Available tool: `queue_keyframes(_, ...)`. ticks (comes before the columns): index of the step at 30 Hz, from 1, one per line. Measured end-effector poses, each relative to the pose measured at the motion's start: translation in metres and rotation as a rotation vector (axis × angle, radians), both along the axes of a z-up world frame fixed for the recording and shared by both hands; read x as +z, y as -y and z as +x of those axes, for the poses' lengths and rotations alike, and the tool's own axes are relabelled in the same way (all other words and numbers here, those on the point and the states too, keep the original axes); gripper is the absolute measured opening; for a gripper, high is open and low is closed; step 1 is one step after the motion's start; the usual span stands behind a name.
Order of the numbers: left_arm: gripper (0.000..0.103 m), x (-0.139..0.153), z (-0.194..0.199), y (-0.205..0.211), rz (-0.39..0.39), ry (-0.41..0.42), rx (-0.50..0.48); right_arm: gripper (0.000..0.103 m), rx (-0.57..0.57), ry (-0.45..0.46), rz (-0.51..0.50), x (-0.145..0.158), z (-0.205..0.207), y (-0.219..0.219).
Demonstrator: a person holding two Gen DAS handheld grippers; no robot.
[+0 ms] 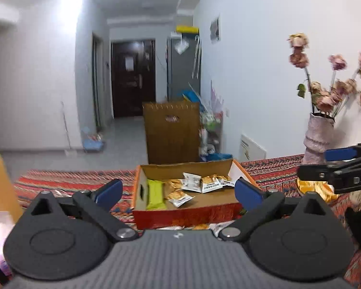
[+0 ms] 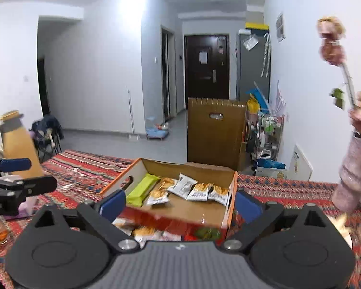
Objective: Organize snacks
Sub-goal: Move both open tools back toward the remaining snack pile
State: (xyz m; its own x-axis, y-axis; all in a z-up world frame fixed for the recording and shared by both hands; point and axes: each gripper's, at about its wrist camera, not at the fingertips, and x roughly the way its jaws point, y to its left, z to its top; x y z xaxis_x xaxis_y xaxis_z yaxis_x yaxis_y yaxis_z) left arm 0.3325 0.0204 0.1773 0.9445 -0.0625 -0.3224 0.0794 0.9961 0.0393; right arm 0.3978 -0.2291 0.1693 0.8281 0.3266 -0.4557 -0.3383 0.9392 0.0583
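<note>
An open cardboard box (image 1: 185,213) with red-orange sides sits on the patterned tablecloth (image 1: 67,183). Inside lie a green bar (image 1: 155,193) and several gold-and-white snack packets (image 1: 192,184). The box (image 2: 219,173), the green bar (image 2: 142,190) and the packets (image 2: 199,191) also show in the right wrist view. My left gripper (image 1: 179,190) is open and empty in front of the box. My right gripper (image 2: 180,201) is open and empty over the box's near wall. More loose packets (image 2: 144,232) lie on the cloth just before the box.
A pink vase of dried flowers (image 1: 319,137) stands at the table's right. A tan thermos jug (image 2: 18,144) stands at the left. A gold wrapper (image 1: 312,189) lies right of the box. A brown chair back (image 1: 172,132) stands beyond the far table edge.
</note>
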Motion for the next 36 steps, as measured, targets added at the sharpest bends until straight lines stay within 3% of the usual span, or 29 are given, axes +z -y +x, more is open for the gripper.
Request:
queue_keyframes(8,0.103,-0.045,-0.119,0.011,-0.006,0.042,-0.015,0.103,-0.025,0.109,0.003,-0.037,-0.141,0.015)
queue_keyframes(17,0.103,-0.111,-0.178,0.000,-0.143,-0.118,0.014,0.103,-0.114,-0.025,0.019,-0.128,-0.229,0.019)
queue_keyframes(21,0.103,-0.142,-0.186,-0.009,-0.145,-0.197,0.011,0.103,-0.122,-0.138,0.082,-0.164,-0.247,0.029)
queue_keyframes(25,0.103,-0.165,-0.185,-0.013,-0.142,-0.282,0.041,0.103,-0.135,-0.175,0.048,-0.182,-0.257,0.031)
queue_keyframes(36,0.103,-0.167,-0.149,-0.013,-0.121,-0.315,0.049,0.103,-0.133,-0.189,0.031,-0.190,-0.222,0.029)
